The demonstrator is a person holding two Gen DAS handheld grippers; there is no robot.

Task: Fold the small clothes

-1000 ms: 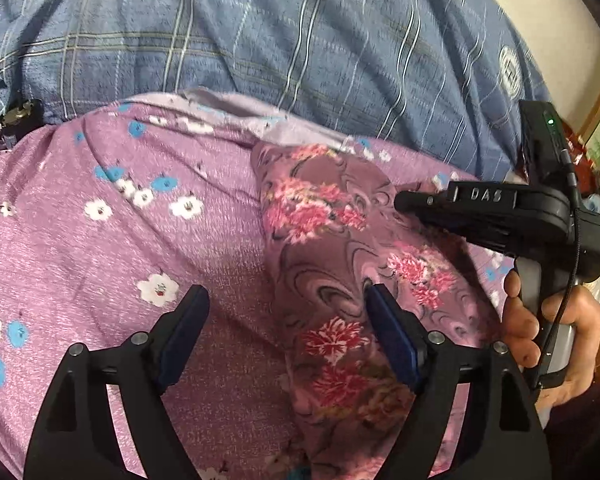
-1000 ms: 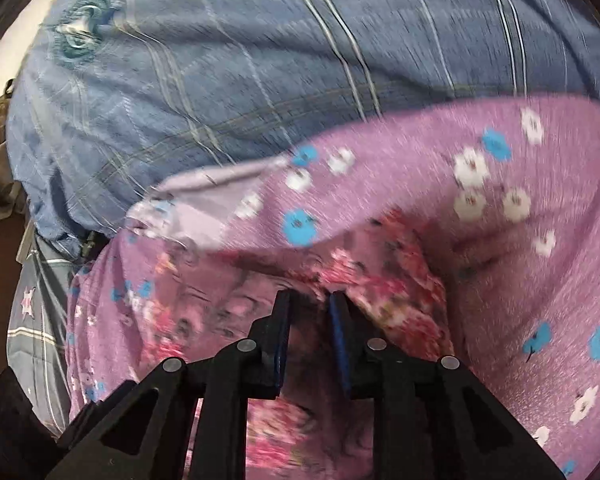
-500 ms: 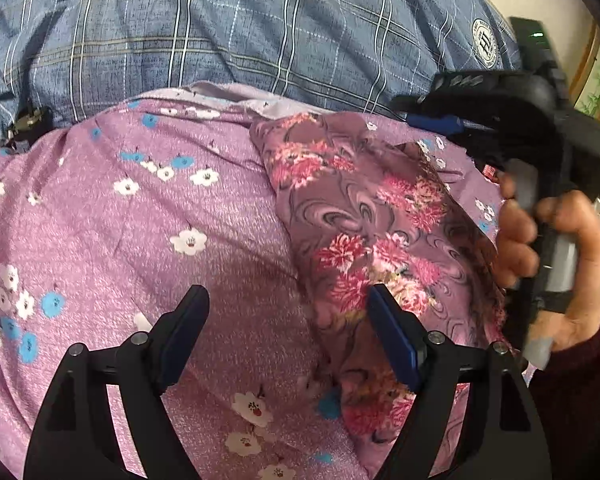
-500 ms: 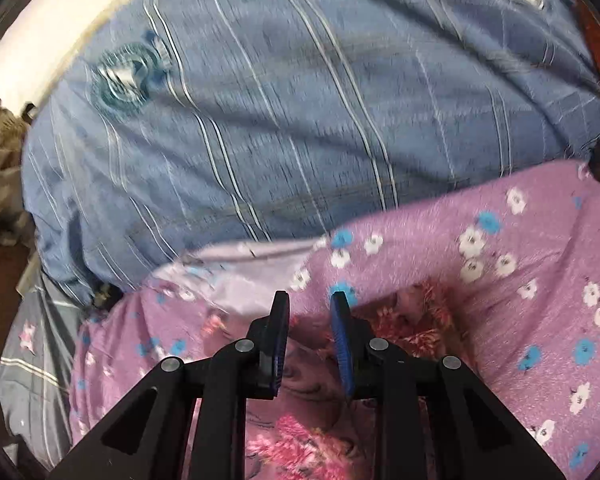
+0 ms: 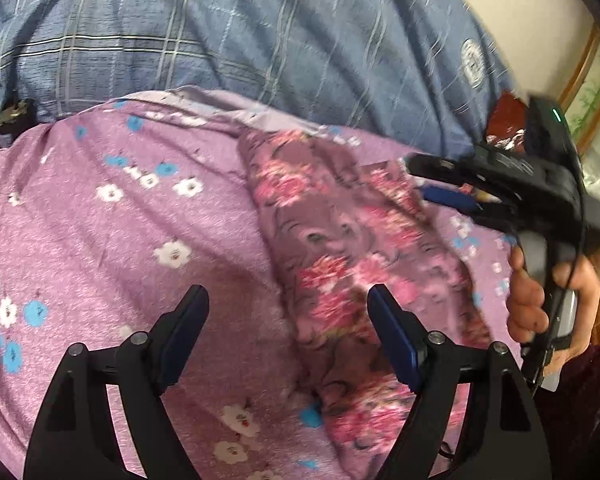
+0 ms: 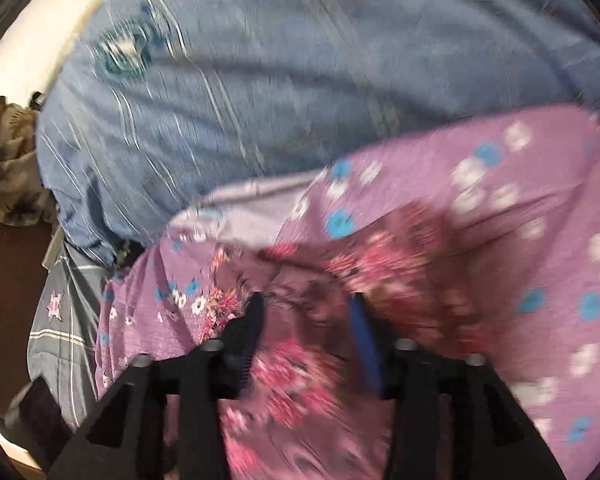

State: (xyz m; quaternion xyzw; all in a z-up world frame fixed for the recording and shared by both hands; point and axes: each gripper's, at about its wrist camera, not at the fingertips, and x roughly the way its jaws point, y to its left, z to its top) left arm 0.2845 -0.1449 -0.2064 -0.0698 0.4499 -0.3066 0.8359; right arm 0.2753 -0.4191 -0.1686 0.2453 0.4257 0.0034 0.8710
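Right gripper (image 6: 306, 314) jaws just opened, released red-flowered garment (image 5: 340, 248), now loose between fingers. Left gripper (image 5: 288, 320) spread wide, empty, garment under right finger. Advised: withdraw clear without snagging fold.

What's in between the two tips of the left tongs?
Cloth only, in the left wrist view: the lilac flowered cloth and an edge of the dark pink flowered garment. The left tongs are open above them.

Blue plaid bedding (image 5: 228, 36), lilac flowered cloth (image 5: 100, 232) spread directly on it
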